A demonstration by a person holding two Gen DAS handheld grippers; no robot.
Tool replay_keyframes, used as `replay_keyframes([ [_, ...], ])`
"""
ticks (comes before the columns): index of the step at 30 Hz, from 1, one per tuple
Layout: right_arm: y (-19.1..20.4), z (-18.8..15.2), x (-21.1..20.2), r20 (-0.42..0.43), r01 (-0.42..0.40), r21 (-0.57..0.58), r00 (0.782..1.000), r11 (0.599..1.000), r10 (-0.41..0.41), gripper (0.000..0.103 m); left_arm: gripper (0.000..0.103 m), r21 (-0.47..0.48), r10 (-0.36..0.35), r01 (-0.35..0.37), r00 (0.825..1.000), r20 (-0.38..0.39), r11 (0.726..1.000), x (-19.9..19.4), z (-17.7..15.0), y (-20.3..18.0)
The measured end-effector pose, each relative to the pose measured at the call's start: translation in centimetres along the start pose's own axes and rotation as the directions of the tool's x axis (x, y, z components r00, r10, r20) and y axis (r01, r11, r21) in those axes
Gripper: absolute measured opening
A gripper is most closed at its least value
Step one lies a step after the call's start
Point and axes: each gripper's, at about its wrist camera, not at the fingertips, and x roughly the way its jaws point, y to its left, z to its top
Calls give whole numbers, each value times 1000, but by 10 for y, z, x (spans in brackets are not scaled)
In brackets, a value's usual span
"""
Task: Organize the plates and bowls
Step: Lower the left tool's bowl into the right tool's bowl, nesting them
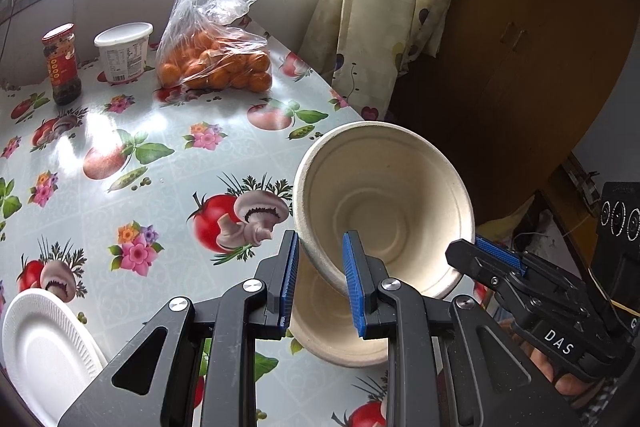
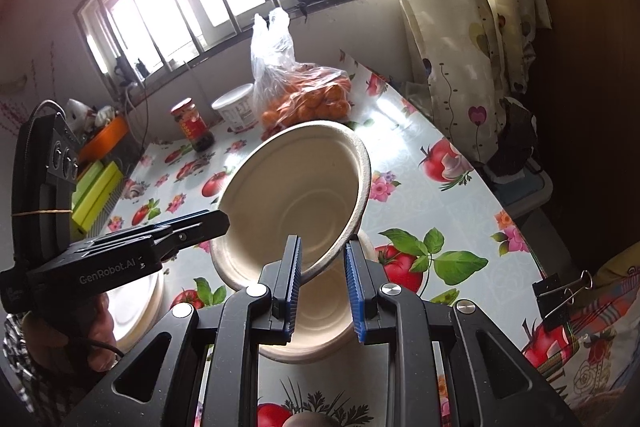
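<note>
The beige pulp bowl [image 1: 384, 203] is deep, with a rolled rim and faint rings pressed into its base. It hangs tilted above the worktop [image 1: 160, 155], mouth turned toward the cameras, over a second bowl [image 1: 340, 339] of the same make that sits upright on the flowered cloth at the near right part of the worktop.

The left tool [image 1: 320, 279] has its blue-padded fingers pinching the lower left rim of the tilted bowl, one pad outside the wall and one inside. The right tool [image 2: 322, 285] pinches the rim on the opposite side in the same way; from the left camera its tip shows at the bowl's right edge.

To the left of the bowls, a white foam plate [image 1: 44, 351] lies at the near edge. At the far end stand a red-labelled jar [image 1: 62, 65], a white lidded tub [image 1: 124, 53] and a clear plastic bag of oranges [image 1: 216, 63], all well apart from the bowls. A patterned curtain [image 1: 376, 7] hangs past the worktop's right edge. The stretch of cloth between the bowls and the plate carries nothing.

Counted: two bowls, one plate, one jar, one tub, one bag, two tools.
</note>
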Motion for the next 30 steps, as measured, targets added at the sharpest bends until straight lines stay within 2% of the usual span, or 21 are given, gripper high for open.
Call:
replay_keyframes([
  [30,1,-35,9,-72,15,27,997,1000,-13,22,24,-32,10,-12,998,-67,999,7,-35,8],
])
